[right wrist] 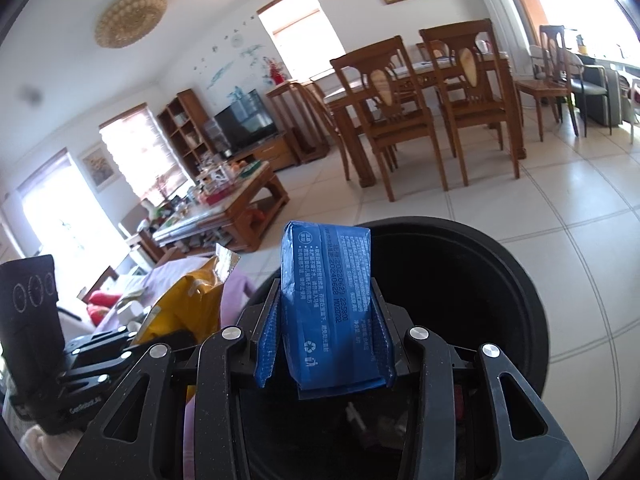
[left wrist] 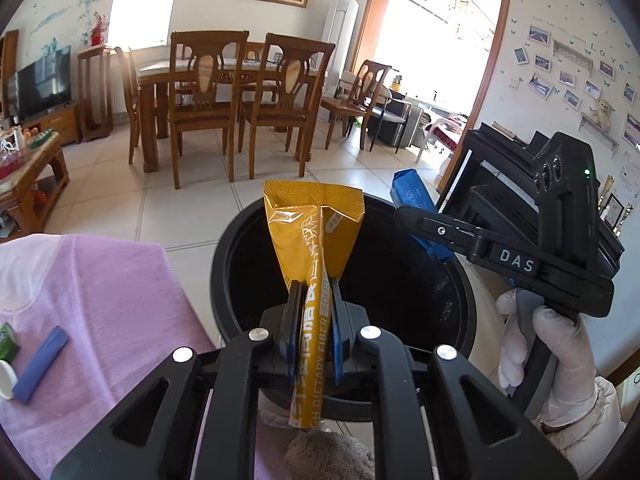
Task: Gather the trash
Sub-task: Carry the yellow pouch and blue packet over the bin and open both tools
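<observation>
Left wrist view alone shows a gloved hand [left wrist: 548,344] holding the right gripper [left wrist: 416,216], plus a purple stick [left wrist: 40,364] on the lilac cloth [left wrist: 100,280] at near left. The left gripper [left wrist: 314,304] jaws pinch a yellow fiber sachet [left wrist: 316,240] above the black bin [left wrist: 400,280]. Right wrist view shows the right gripper's jaws clamping a blue packet [right wrist: 328,300] over that bin, white tiled floor [right wrist: 520,200] and dining chairs [right wrist: 400,112] beyond.

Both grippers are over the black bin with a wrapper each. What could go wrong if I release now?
The yellow sachet in the left gripper fans out wide toward the bin rim; it might catch there or flutter onto the floor. The blue pack in the right gripper sits near the rim in the left view, so it could tip outside. The two grippers are close and may bump.
</observation>
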Available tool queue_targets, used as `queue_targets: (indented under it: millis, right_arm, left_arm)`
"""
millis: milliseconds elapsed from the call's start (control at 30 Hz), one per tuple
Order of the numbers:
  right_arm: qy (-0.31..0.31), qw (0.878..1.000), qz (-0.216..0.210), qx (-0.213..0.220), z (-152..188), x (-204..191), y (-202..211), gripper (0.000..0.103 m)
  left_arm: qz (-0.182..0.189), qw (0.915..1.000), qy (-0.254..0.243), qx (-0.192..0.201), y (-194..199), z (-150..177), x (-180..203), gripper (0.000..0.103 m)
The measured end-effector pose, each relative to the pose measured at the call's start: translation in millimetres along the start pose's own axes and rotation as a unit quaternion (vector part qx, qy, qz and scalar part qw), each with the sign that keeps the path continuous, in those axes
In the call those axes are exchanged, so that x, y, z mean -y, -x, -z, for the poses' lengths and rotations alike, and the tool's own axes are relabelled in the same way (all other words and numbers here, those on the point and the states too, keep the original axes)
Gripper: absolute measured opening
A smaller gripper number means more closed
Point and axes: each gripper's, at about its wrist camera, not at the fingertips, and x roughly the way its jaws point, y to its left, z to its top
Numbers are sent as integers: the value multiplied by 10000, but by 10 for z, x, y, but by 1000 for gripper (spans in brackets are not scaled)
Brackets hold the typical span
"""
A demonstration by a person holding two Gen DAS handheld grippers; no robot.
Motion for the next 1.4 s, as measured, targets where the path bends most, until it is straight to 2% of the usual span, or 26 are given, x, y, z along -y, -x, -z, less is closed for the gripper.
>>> queue_targets:
  millis: [167,433,1067,1233,1300,1333,1367,1400]
  right_arm:
    - [-92,9999,93,-21,57,199,18,40]
    - [-171,9996,198,-127,130,259,-103,40]
    - [-286,9991,227,-215,142,263,-203,41]
    - [-274,9991,247,-189,176,240,-208,53]
    - [-278,9992,240,-168,188,224,-197,58]
    - [-278,9992,240,-156,190,214,-190,61]
    - [-273,9992,247,-137,191,216,-182,63]
    - [-265,9993,247,-113,188,214,-167,67]
  left_arm:
    - [122,9997,-48,-194,-213,-6,86,13]
    - [88,9989,-74,-450,-493,-53,131,13]
    - [-48,9970,-350,-685,-630,-55,271,15]
    - [-36,9969,-389,-689,-645,-60,318,16]
    - [-56,9967,-418,-688,-645,-59,333,23]
    - [-75,9968,-430,-673,-641,-52,335,39]
    - [-113,9969,-452,-635,-632,-58,348,60]
    - [-162,9972,-480,-557,-611,-61,364,70]
